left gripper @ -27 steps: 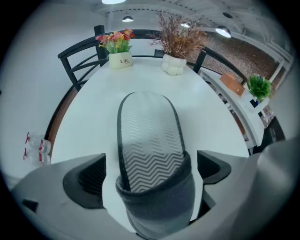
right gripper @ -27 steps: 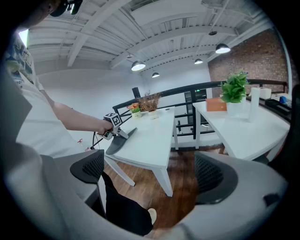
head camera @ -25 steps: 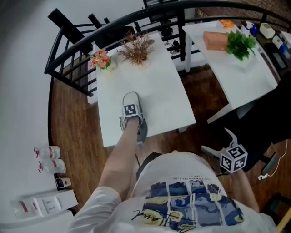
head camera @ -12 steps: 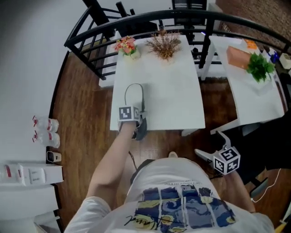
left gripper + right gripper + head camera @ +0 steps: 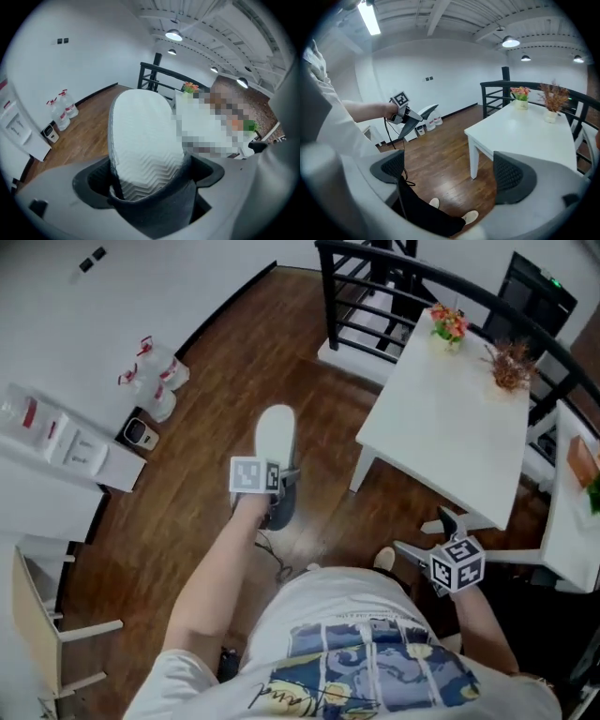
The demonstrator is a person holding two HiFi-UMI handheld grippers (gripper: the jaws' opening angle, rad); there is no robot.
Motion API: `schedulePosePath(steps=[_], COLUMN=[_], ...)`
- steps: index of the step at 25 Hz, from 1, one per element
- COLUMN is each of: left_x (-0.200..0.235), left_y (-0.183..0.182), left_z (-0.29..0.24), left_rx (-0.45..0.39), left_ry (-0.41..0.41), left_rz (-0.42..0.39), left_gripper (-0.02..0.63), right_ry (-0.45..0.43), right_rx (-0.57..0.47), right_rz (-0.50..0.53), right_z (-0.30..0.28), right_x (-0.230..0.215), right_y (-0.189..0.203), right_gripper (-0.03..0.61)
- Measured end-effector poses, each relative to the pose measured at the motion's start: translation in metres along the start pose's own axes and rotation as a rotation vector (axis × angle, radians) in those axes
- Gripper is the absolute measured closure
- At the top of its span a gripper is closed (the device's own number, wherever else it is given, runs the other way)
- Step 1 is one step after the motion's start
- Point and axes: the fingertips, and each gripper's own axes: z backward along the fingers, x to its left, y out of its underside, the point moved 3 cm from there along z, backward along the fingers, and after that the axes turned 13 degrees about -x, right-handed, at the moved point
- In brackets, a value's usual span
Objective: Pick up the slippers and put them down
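Note:
My left gripper (image 5: 279, 487) is shut on a white slipper (image 5: 275, 435) with a grey strap and holds it in the air above the wooden floor (image 5: 211, 474), left of the white table (image 5: 450, 432). In the left gripper view the slipper's zigzag sole (image 5: 143, 140) faces the camera, clamped between the jaws of the left gripper (image 5: 147, 183). My right gripper (image 5: 439, 531) is low at the right, near the table's corner. The right gripper (image 5: 447, 173) stands open with nothing between its jaws. That view also shows the left gripper (image 5: 405, 117) with the slipper (image 5: 424, 112).
Black railing (image 5: 375, 296) runs behind the table, which carries a flower pot (image 5: 448, 324) and a dried plant (image 5: 511, 362). Water bottles (image 5: 155, 381) and a white cabinet (image 5: 56, 437) stand by the wall at the left. A wooden frame (image 5: 47, 634) stands at bottom left.
The slipper has come off the white table and moved left with my left gripper, now over the wooden floor. The view and the right gripper have swung round with it.

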Motion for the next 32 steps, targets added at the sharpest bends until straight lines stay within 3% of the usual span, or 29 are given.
schedulePosePath(steps=[5,8,12,17,20,22,27,32], left_x=[0.148,0.202,0.252,0.318,0.371,0.411,0.512,0.555], left_y=[0.061,0.087,0.099,0.112,0.137,0.18,0.342,0.487], left_z=[0.071,0.076,0.016,-0.098,-0.205,-0.297,-0.523,-0.649], left_rx=[0.023,0.038,0.069,0.146,0.16,0.179,0.253,0.308], left_ry=[-0.078,-0.108,-0.126,-0.146,-0.154,-0.163,-0.195,-0.181], left_rz=[0.098,0.169,0.235,0.329,0.404,0.397,0.381,0.423], left_gripper=[0.133,0.133,0.133,0.134,0.134,0.135,0.135,0.132], right_ry=[-0.107,-0.189,-0.282,-0.277,-0.264,-0.268,-0.244,-0.164], right_rx=[0.045,0.103,0.196,0.324,0.392,0.434,0.503,0.56], right_rz=[0.063,0.093,0.136,0.117,0.106,0.108,0.071,0.046], right_z=[-0.1,-0.157,-0.264,-0.426,-0.528,-0.599,-0.764,-0.879], right_x=[0.124,0.172,0.177,0.14,0.103,0.075,0.003,-0.062], right_y=[-0.01,-0.013,-0.007,0.022,0.079,0.137,0.327,0.481], right_gripper=[-0.025,-0.025,-0.025,-0.025,-0.025,-0.025,-0.025,-0.025])
